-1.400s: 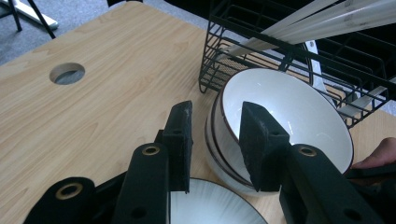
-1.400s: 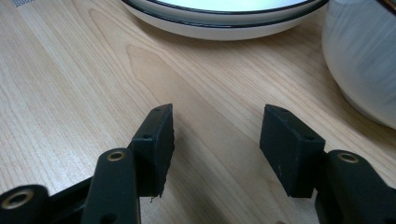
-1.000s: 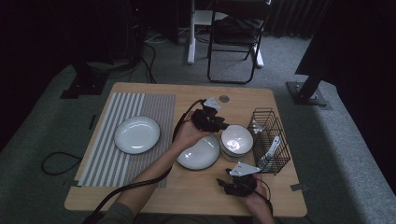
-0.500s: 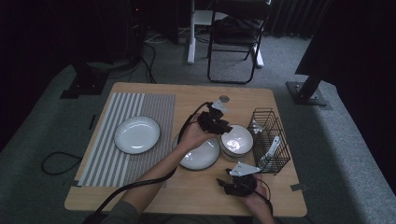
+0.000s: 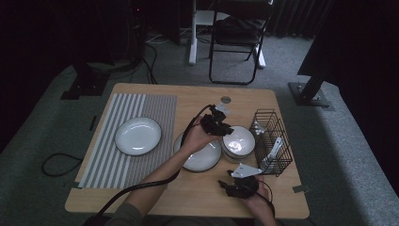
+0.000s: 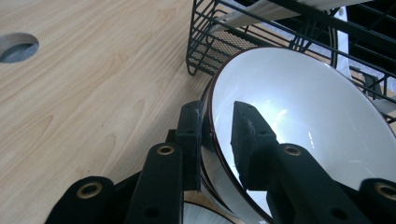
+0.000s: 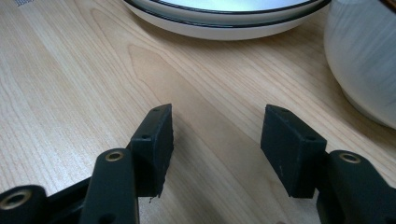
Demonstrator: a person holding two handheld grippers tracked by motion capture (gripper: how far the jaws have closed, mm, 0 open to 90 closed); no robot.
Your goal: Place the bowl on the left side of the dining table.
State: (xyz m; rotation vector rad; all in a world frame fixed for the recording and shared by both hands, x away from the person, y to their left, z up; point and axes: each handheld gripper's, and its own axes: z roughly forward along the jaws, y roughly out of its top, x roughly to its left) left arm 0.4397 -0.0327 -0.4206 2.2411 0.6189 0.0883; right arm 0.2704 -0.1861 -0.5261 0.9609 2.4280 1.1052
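Observation:
A stack of white bowls [image 5: 239, 140] stands right of the table's centre, beside a black wire rack [image 5: 273, 141]. My left gripper [image 5: 225, 128] is at the stack's left rim. In the left gripper view the top bowl [image 6: 303, 107] has its rim between the jaws, one pad outside and one inside, and a thin gap shows on both sides. My right gripper [image 5: 226, 184] rests low near the front edge. It stands open [image 7: 217, 126] over bare wood, holding nothing, facing a white plate [image 7: 224, 14] and the bowl stack [image 7: 364, 60].
The white plate [image 5: 202, 157] lies left of the bowls, under the left hand. Another white plate [image 5: 138, 135] sits on a striped mat [image 5: 108, 141] at the left. The rack holds pale utensils. A cable hole [image 5: 225, 100] marks the table's far side.
The left gripper has shifted a little right and toward the bowls, and its jaws now straddle the top bowl's rim. The right gripper has stayed still.

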